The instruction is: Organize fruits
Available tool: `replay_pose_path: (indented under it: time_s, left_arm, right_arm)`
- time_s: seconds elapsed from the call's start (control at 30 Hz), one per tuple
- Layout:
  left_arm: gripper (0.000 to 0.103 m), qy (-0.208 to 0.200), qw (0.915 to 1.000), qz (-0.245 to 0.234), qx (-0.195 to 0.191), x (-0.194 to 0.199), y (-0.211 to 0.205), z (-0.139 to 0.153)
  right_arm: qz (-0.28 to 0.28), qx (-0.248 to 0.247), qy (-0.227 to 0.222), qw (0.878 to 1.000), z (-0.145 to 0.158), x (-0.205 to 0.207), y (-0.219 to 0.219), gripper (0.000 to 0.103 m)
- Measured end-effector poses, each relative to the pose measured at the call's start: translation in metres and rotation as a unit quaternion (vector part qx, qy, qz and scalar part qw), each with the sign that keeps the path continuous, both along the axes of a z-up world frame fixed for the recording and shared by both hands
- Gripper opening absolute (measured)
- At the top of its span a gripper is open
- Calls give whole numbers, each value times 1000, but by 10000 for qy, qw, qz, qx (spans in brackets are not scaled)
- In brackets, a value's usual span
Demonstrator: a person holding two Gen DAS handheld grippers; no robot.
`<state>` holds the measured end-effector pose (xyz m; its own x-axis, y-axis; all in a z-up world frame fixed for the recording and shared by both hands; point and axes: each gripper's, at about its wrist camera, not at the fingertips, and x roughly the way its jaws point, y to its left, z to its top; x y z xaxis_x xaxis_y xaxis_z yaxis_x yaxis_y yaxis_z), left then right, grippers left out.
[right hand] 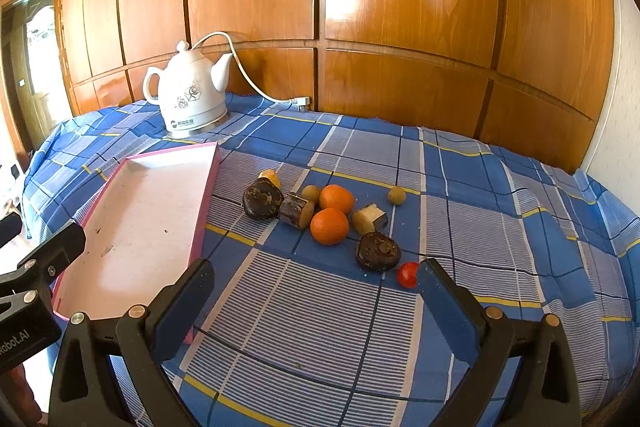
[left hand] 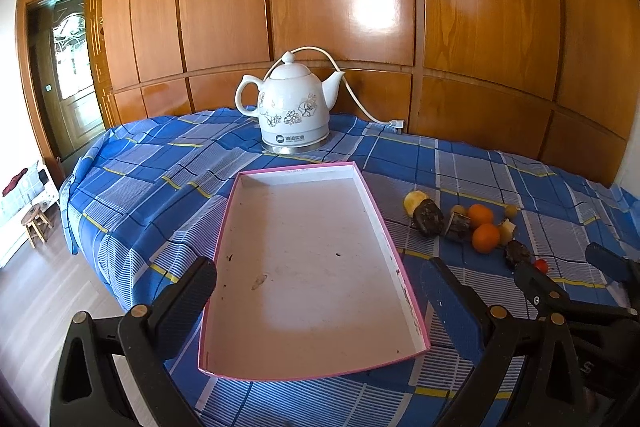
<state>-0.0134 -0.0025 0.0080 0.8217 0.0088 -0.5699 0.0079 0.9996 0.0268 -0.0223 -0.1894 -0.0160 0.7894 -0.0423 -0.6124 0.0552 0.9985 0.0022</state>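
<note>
Left gripper [left hand: 316, 291] jaws apart, empty, hanging over the near end of the empty pink-rimmed tray [left hand: 404, 281]; tray's long axis runs away toward the white kettle [right hand: 192, 95] at the back. Fruit pile sits on the blue plaid cloth [right hand: 320, 327] right of the tray: two oranges [right hand: 329, 225], dark water chestnuts [right hand: 378, 251], cane pieces, small longans. Right gripper [right hand: 314, 287] jaws apart, empty, nearer arm; cherry tomato [right hand: 407, 274] just beside its right finger. Nothing blocks the reach.
</note>
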Motion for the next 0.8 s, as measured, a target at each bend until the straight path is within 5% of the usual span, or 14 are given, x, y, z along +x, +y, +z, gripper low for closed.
replay_pose_path:
  time_s: [0.8]
  left_arm:
    - [103,166,9997,-156,13,4,-6,-5]
  right_arm:
    - [76,58,113,9999,4,12,-19,103]
